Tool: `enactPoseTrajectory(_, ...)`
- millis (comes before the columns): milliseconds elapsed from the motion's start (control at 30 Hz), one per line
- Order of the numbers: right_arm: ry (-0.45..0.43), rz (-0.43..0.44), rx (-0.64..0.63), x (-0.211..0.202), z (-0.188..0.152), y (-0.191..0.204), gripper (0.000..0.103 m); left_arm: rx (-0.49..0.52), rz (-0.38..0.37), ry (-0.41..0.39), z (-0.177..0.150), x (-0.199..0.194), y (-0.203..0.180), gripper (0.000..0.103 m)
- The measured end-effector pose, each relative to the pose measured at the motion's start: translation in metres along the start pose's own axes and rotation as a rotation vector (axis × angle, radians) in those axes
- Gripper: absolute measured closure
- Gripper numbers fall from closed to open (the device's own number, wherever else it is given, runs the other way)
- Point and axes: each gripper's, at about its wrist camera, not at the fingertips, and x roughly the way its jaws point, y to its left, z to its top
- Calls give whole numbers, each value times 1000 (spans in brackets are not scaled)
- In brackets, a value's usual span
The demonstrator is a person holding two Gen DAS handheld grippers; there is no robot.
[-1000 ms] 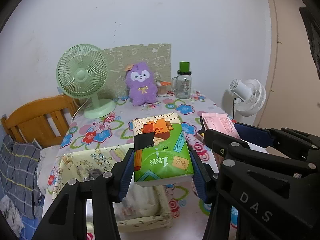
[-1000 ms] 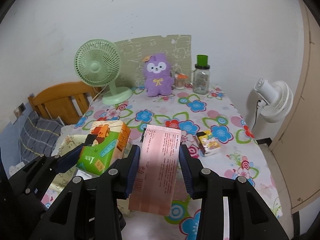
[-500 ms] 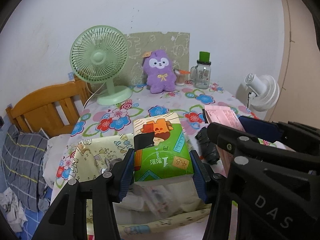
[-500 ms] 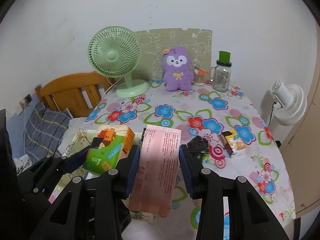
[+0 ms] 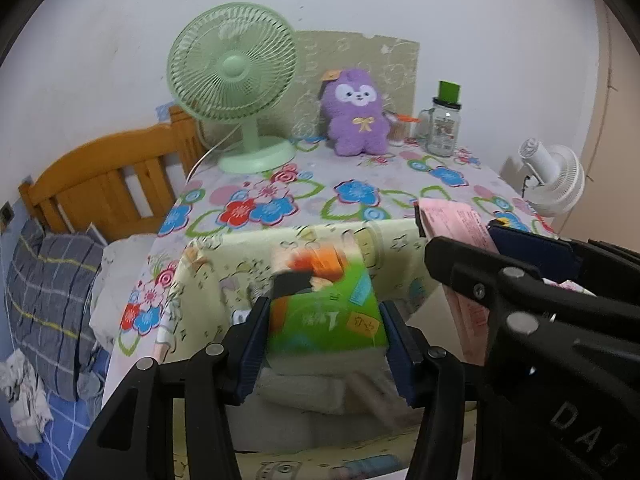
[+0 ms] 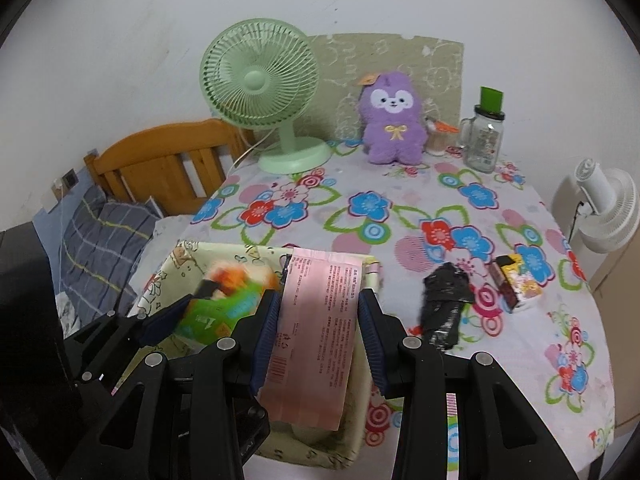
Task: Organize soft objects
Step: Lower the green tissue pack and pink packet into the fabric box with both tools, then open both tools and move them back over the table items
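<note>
- The left gripper (image 5: 325,336) pinches a green tissue pack (image 5: 326,314) directly above the open cream fabric basket (image 5: 208,276) at the near table edge.
- The right gripper (image 6: 318,332), just beside it, pinches a pink pack (image 6: 320,328) over the same basket, long axis pointing away.
- Both packs look soft and plastic-wrapped; the green one is blurred.
</note>
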Motion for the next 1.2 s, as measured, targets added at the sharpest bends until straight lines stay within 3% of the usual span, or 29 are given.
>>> enactPoseTrajectory(200, 17, 25, -17, 11, 1, 11, 60, -31, 19, 10, -4, 2, 12, 32)
enactPoseTrajectory(433, 46, 72, -6, 24, -1, 14, 59, -45, 33, 15, -7, 1, 19, 23)
enactPoseTrajectory(500, 55, 77, -8, 25, -1, 15, 52, -51, 31, 16, -8, -1, 20, 21)
enactPoseTrajectory(567, 57, 59, -12, 25, -2, 16, 27, -52, 31, 20, -7, -3, 19, 21)
enactPoseTrajectory(600, 42, 48, -10, 22, -3, 16, 24, -51, 29, 27, -7, -3, 18, 21)
enactPoseTrajectory(933, 7, -30, 19, -2, -3, -7, 7, -31, 15, -14, -2, -19, 0, 15)
enactPoseTrajectory(1200, -25, -73, 51, -26, -8, -34, 7, 3, 9, -49, 5, -35, -25, 10)
